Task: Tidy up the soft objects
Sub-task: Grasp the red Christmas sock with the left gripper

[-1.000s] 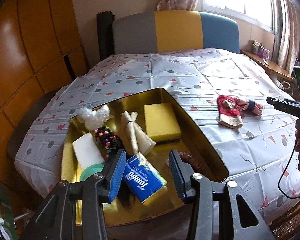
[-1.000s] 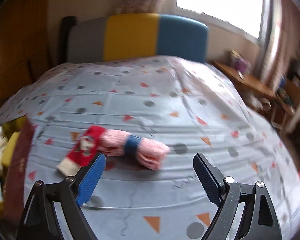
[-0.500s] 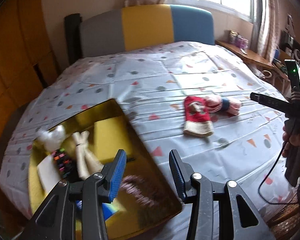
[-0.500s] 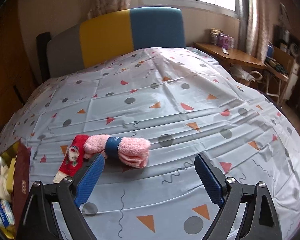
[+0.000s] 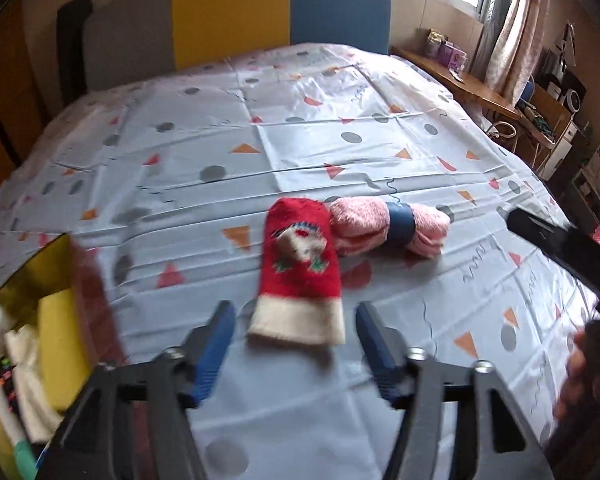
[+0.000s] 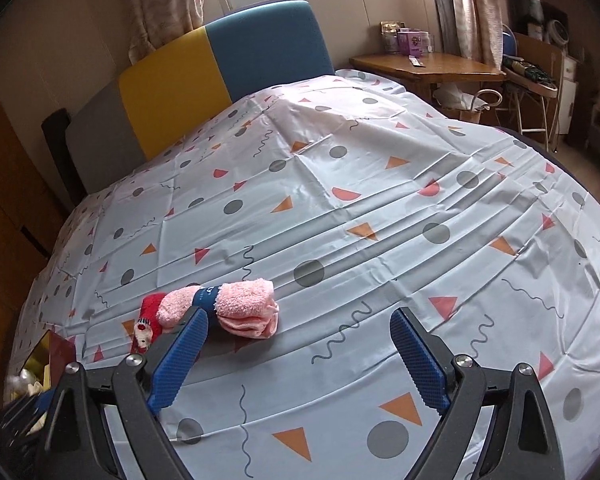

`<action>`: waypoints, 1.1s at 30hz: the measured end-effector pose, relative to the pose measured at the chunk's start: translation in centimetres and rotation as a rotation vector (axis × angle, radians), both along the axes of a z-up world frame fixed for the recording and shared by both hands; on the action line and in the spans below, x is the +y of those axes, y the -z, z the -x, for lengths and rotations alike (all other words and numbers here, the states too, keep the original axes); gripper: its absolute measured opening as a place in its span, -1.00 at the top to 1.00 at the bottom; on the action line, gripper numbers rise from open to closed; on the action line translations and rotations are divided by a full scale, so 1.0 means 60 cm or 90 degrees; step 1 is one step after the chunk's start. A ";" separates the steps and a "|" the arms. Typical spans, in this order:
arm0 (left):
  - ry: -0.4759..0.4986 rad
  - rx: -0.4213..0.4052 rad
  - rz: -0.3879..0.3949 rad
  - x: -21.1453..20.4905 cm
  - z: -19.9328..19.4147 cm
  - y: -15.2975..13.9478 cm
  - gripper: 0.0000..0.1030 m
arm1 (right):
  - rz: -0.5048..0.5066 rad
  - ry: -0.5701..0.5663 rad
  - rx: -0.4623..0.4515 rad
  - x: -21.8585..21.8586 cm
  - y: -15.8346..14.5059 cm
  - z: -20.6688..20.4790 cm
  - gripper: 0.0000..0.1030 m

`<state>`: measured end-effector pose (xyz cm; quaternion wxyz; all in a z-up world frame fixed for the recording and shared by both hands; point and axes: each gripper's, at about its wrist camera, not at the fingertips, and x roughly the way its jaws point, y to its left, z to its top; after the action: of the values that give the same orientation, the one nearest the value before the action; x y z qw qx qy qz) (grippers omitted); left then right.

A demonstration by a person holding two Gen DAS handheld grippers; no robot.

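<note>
Left hand-held gripper (image 5: pixel 296 344), jaws apart, is lining up on the sock (image 5: pixel 300 264) cuff, lower centre; right hand-held gripper (image 6: pixel 296 356) idling, apart, beside towel (image 6: pixel 236 308)

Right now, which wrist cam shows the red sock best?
Left wrist: the red sock lies whole and centered just ahead of the open left gripper. In the right wrist view it's small, partly hidden behind the pink towel roll and a finger.

my gold tray (image 5: pixel 28 276) is cut off by the left edge and smeared by blur; its contents are unreadable. in my right view my own finger (image 6: pixel 180 356) hides part of the red sock (image 6: pixel 146 320).
</note>
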<state>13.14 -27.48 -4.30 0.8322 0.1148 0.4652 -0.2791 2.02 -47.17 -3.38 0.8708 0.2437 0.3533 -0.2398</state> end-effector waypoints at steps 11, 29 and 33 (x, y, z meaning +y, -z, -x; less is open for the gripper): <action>-0.004 0.040 -0.055 -0.072 -0.090 0.081 -0.46 | -0.025 -0.003 0.004 -0.003 0.009 -0.005 -0.82; 0.002 0.019 -0.031 0.010 0.085 0.078 0.74 | -0.039 -0.023 0.004 0.002 0.014 -0.007 -0.82; 0.031 -0.009 -0.037 0.023 0.132 0.084 0.71 | -0.046 -0.046 0.006 0.011 0.018 -0.013 -0.82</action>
<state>5.22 -26.08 -9.33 0.8247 0.1522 0.4643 -0.2849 2.78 -46.48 -4.47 0.8677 0.2609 0.3745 -0.1969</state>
